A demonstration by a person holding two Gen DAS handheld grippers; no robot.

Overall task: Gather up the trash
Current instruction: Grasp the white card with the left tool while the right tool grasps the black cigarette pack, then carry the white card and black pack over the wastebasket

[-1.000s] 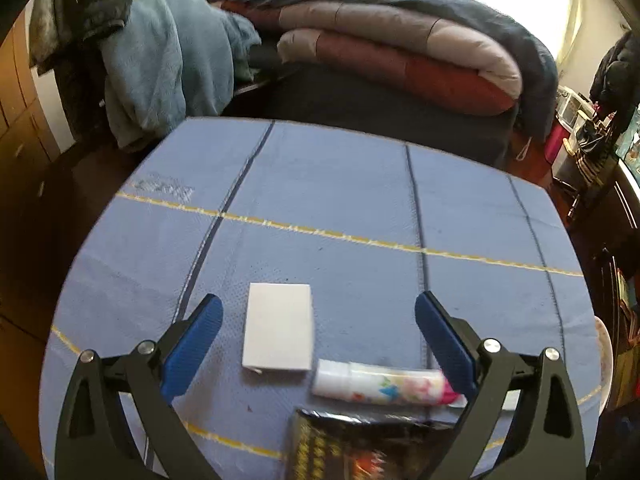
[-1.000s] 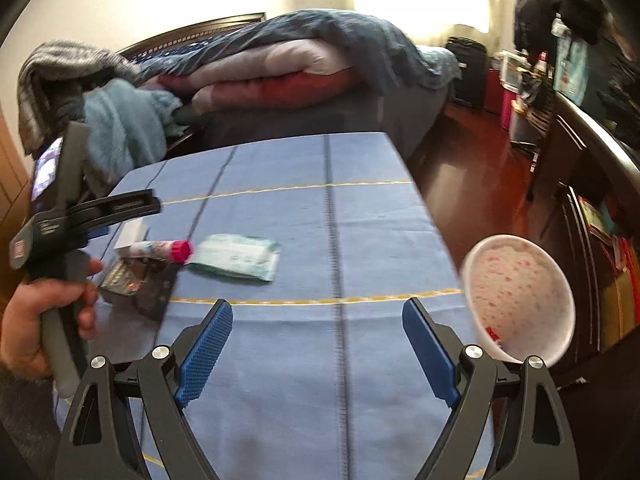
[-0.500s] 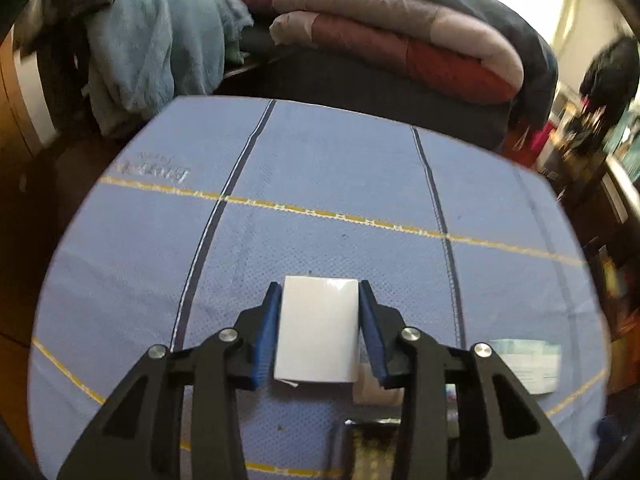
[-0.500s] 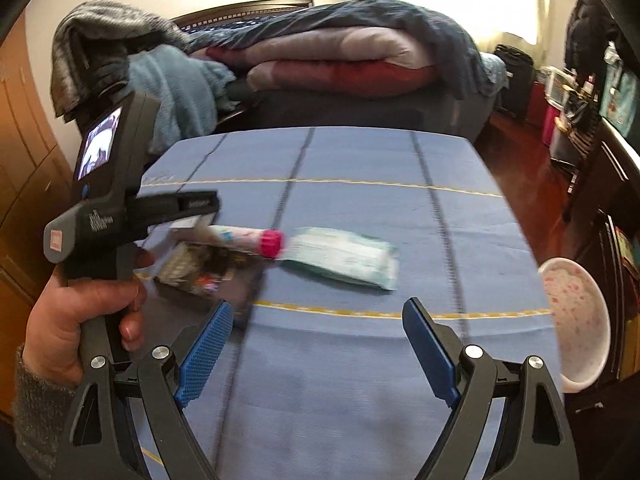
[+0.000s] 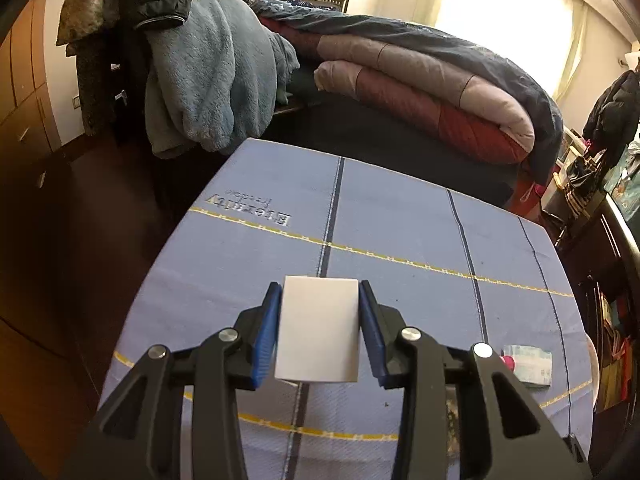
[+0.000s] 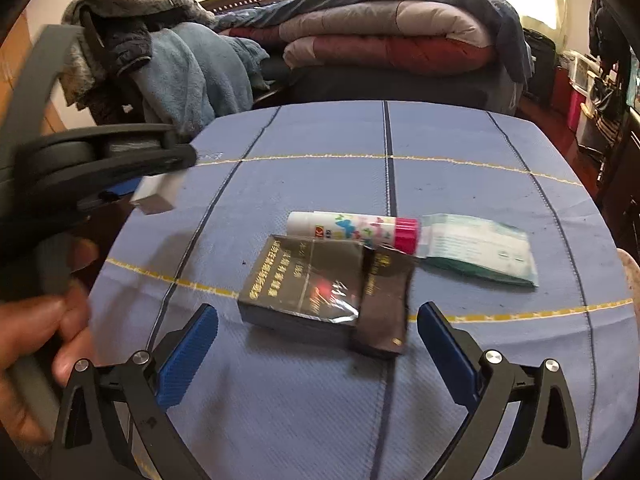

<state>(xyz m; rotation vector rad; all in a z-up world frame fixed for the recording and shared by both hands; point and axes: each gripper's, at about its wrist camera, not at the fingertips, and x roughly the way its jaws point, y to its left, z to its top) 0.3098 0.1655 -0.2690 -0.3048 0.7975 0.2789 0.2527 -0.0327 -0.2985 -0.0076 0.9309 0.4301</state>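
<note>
My left gripper is shut on a small white box and holds it lifted above the blue tablecloth. The right wrist view shows that box in the left gripper at the left, off the cloth. My right gripper is open and empty, just in front of a black cigarette pack with its lid flipped open. Behind the pack lie a white tube with a pink cap and a green-white wipes packet, also seen in the left wrist view.
A white bowl's rim shows past the table's right edge. A bed with folded quilts and a chair draped with blue clothes stand behind the table. Dark furniture stands at the right.
My left gripper closed on the white box and lifted it up and to the left off the cloth. My right gripper moved left, up to the cigarette pack, staying open.
</note>
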